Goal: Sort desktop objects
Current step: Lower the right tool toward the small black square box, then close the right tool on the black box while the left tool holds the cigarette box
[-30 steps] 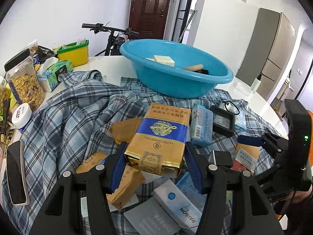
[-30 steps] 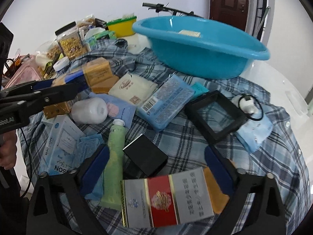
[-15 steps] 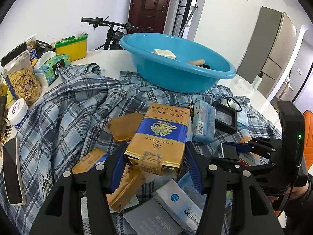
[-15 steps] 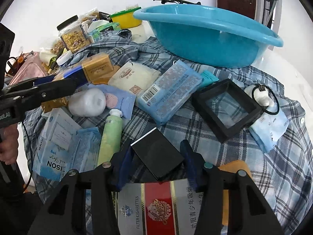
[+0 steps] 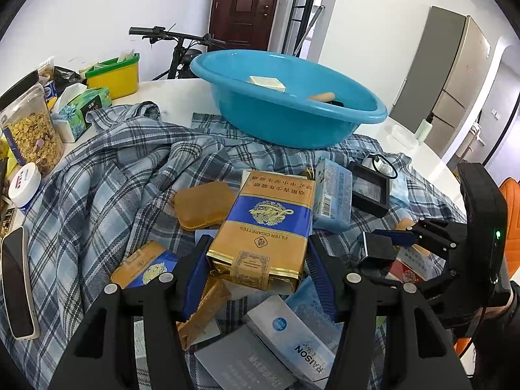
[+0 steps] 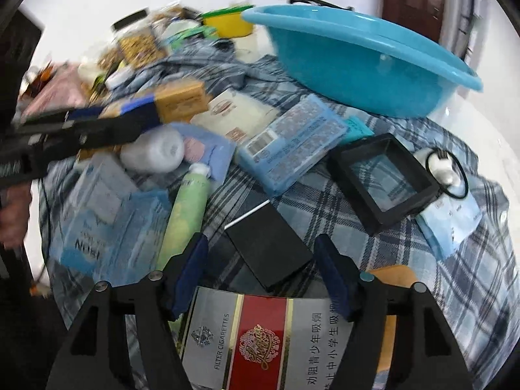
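— Gold-and-blue cigarette carton [image 5: 266, 227] is clamped in the left gripper [image 5: 256, 276], raised over the checked cloth [image 5: 97, 195]. The right gripper [image 6: 263, 279]?

— Its jaws are opening around the black box [image 6: 269, 247], pads clear. It needs squeezing next; the blue basin [image 5: 286, 110] at the table's far edge has room.

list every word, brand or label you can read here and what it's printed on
"FILTER CIGARETTES": gold and blue carton, upside down in the left wrist view.
"FILTER CIGARETTES": silver and red carton, running sideways in the right wrist view.
"RAISON": white and blue box.
Chinese lines on both cartons: legible characters, not transcribed here.
Barcode digits on the light blue packet: too small.
White jar's label: too small.
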`<state>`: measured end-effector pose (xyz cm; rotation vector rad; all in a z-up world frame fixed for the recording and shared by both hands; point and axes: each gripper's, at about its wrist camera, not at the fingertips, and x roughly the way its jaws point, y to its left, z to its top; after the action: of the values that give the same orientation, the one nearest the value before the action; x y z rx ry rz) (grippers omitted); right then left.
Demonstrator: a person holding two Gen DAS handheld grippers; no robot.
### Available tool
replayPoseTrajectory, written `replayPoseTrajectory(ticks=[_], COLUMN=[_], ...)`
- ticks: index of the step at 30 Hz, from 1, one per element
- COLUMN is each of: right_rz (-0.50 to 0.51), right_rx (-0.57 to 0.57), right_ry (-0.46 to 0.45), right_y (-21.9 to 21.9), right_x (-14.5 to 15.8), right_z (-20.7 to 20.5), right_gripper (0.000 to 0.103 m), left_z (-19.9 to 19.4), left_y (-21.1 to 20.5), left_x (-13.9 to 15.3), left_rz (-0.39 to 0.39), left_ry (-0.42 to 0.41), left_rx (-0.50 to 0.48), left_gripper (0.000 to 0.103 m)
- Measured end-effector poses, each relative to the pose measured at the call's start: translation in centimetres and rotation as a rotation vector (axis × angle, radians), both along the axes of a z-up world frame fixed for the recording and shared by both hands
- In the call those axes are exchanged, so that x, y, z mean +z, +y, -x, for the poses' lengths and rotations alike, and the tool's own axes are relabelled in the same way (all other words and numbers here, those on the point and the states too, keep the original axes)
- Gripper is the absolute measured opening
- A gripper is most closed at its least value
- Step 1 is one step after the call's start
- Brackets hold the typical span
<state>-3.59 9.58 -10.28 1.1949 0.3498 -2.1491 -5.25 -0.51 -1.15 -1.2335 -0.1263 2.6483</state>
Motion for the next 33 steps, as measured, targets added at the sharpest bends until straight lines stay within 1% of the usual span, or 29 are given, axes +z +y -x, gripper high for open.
replayPoseTrajectory(ticks=[4,5,6,7,9,13,17,21,26,29,33], right_rz=[-0.011,-0.01,-0.01,-0.011,-0.014,0.021,0.054,0.019,0.018,0.015,0.004], right_rx=[0.097,0.116,0.13,0.14,0.147,0.095,-0.03,-0.048,-0.07,-0.069,-0.087], right_ry=[0.0,-0.003,0.001,0.003,0.004,-0.016,-0.025,0.03,0.06,0.081,0.097], right_y=[0.1,0.2,0.2,0.3,0.4,0.8,1.6,0.9,0.1,-0.3,-0.4], right_x=[0.0,0.0,0.0,0.0,0.1,0.2,0.1,0.2,0.0,0.0,-0.1], right_z=[0.0,0.1,0.3,0.5,1.0,1.5,1.4,0.3,0.9,1.2,1.1], right_gripper=[0.065,0.061,0.055,0.05,0.029,0.029,0.029,0.029,0.029,0.03,0.029], left_z=[0.0,0.0,0.0,0.0,-0.1,-0.1,-0.2,-0.1,-0.2,-0.3,-0.3], left_y=[0.0,0.1,0.0,0.1,0.2,0.3,0.3,0.6,0.9,0.7,0.3], left_x=[-0.1,-0.1,-0.1,-0.2,-0.2,-0.2,-0.3,-0.4,-0.3,-0.2,-0.2], left_rz=[0.0,0.0,0.0,0.0,0.002,0.003,0.003,0.002,0.003,0.003,-0.001], left_ry=[-0.002,-0.003,-0.004,-0.005,-0.007,-0.008,-0.011,-0.015,-0.013,-0.01,-0.004], left_rx=[-0.003,-0.003,-0.004,-0.006,-0.009,-0.008,-0.007,-0.018,-0.027,-0.017,0.002], left_gripper=[0.06,0.06,0.06,0.06,0.06,0.06,0.06,0.06,0.06,0.06,0.06])
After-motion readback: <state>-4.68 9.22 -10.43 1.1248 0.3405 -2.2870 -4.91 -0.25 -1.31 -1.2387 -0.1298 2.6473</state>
